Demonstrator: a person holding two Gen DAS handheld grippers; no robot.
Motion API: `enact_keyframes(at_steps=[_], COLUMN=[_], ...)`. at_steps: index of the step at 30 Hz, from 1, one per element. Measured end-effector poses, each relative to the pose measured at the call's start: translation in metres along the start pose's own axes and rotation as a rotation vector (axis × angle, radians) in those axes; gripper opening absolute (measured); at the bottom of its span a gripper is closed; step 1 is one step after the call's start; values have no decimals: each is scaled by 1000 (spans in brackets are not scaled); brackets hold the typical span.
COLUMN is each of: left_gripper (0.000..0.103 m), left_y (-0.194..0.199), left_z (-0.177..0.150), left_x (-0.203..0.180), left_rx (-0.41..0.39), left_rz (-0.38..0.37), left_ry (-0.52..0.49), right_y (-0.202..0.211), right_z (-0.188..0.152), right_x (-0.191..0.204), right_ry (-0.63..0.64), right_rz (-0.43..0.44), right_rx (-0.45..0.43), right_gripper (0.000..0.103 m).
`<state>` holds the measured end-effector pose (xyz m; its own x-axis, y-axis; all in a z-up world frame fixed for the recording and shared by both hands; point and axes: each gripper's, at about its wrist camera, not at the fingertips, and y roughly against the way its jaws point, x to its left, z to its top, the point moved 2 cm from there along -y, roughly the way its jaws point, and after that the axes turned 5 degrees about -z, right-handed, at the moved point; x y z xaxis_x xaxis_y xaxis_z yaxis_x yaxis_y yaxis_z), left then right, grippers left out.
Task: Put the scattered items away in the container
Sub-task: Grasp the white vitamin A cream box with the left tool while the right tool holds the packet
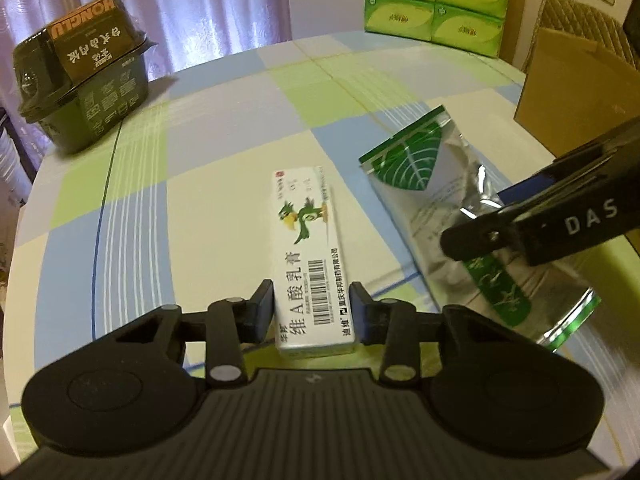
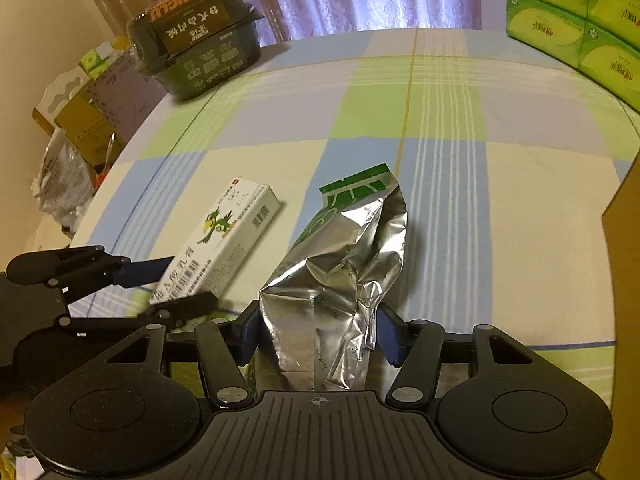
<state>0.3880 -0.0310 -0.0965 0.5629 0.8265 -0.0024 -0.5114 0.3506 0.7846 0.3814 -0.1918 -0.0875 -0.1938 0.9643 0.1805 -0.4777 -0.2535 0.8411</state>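
1. The left tool [image 1: 312,312] is closed on the near end of the white ointment box [image 1: 310,256], one finger on each long side; the box lies flat on the checked surface [image 1: 224,128].
2. The right tool [image 2: 316,330] grips the crumpled silver pouch [image 2: 344,256] at its near end, the green-printed top pointing away.
3. Box and pouch sit just beside each other, near the middle of the surface.
4. A dark green meal tub [image 1: 84,76] stands at the far left edge, well apart.
5. The cardboard box [image 1: 576,88] stands at the right edge, with green tissue packs [image 1: 436,4] stacked behind.
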Motion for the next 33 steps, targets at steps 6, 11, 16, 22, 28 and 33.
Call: enact_keyframes(at_steps=[6, 11, 16, 22, 28, 33], left_gripper=[33, 33, 33, 47, 52, 52], left_y=[29, 70, 102, 123, 124, 112], left_z=[-31, -74, -111, -130, -125, -115], left_x=[-24, -59, -91, -98, -96, -95], left_rx=[23, 28, 67, 62, 47, 55], left_rz=[1, -21, -18, -9, -1, -6], left_ry=[30, 101, 133, 212, 211, 168], right_y=[24, 55, 84, 98, 90, 84], right_z=[-34, -85, -136, -159, -154, -155], right_x=[8, 19, 27, 37, 29, 31], right_ry=[70, 105, 112, 170, 133, 134], right_rz=[-4, 10, 37, 24, 23, 14], right_rx=[36, 77, 88, 16, 18, 30], right_gripper=[60, 61, 61, 98, 98, 98])
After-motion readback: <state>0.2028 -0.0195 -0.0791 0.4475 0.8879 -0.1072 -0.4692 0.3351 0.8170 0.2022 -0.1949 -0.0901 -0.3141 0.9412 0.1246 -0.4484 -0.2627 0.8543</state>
